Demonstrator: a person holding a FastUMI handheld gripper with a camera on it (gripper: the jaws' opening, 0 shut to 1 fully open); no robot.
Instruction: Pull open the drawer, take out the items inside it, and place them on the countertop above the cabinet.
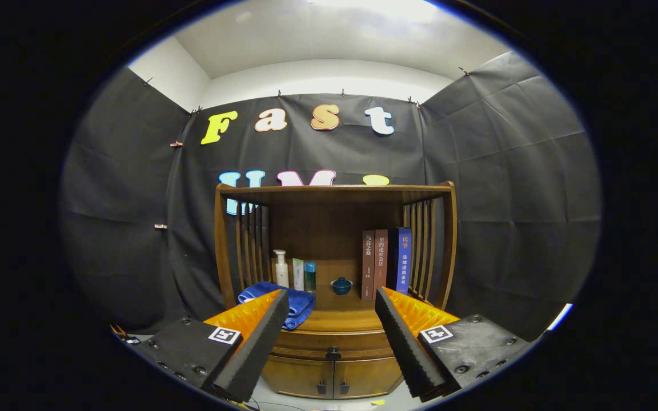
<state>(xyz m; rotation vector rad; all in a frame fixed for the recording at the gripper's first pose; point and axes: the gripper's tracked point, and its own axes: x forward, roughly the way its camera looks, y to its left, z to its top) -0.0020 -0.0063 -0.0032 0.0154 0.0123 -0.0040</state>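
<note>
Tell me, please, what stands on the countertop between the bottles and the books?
In the gripper view, a small blue bowl sits alone between the bottles and the books, beyond the open gripper.

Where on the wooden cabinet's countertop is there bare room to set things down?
The widest bare patch of the wooden countertop lies in front of the small blue bowl, between the folded blue towel and the upright books. The left back corner is crowded by three toiletry bottles. The gripper is open, empty.
</note>
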